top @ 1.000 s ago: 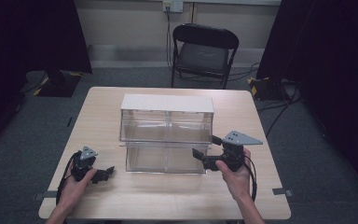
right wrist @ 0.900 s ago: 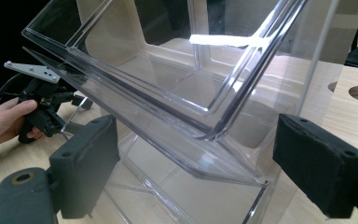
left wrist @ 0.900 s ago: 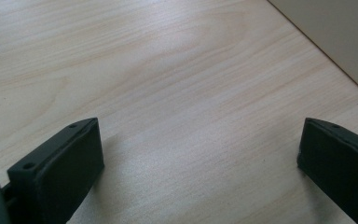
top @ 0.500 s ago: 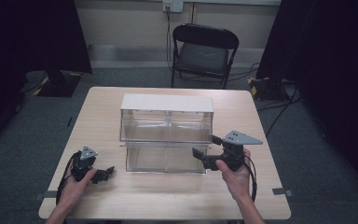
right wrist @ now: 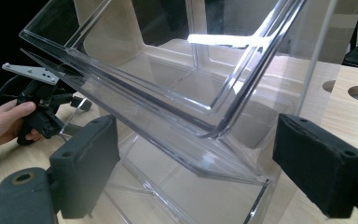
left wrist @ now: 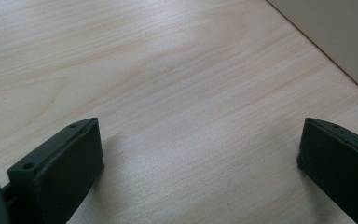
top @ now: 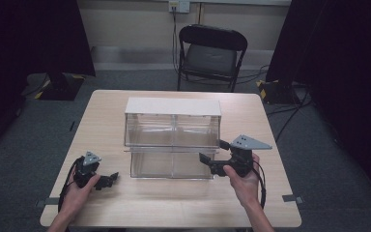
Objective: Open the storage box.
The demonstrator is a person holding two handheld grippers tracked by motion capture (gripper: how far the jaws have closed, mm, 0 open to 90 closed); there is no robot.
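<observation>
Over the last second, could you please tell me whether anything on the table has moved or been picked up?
Nothing has visibly changed. The left gripper rests low on the table with its jaws open, the right gripper sits open at the front right corner of the clear two-tier bin, and the bin is where it was.

I am seeing pale wood grain running across the counter [left wrist: 168, 70] beneath my left claw [left wrist: 200, 154], whose pads are showing matte black. Ahead of my right claw [right wrist: 205, 172], the clear organiser [right wrist: 177, 93] is glinting white, its top [top: 173, 106] looking off-white. Beyond it, a black chair [top: 211, 53] is standing on grey floor [top: 319, 145].
</observation>
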